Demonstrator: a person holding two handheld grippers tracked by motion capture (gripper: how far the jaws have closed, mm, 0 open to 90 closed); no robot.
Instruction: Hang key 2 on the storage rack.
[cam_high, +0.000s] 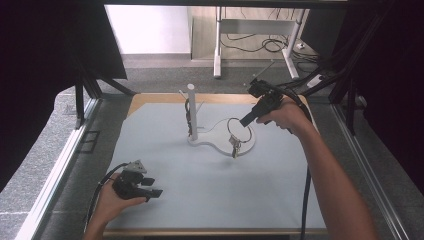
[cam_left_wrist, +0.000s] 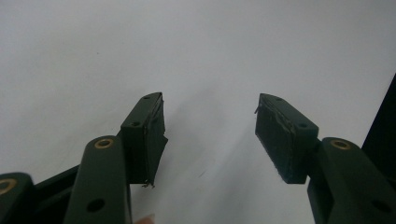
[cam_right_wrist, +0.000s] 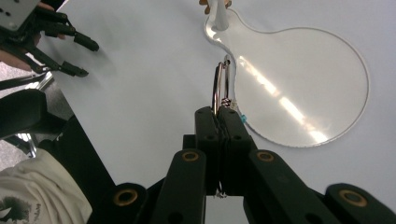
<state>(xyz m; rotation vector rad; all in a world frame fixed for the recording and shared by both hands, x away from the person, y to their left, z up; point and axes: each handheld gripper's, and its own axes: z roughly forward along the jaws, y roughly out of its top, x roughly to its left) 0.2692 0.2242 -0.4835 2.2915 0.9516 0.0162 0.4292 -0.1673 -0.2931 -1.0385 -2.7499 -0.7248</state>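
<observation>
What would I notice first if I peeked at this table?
Probably the white stand with a tall post mid-table, on the pale blue mat. Above its round base, the right tool pinches a thin metal ring with small dangling pieces. The left tool sits open near the front-left corner.

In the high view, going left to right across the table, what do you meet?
left gripper, open → upright white post → bracelet hanging over the stand's round base → right gripper, shut on the bracelet.
</observation>
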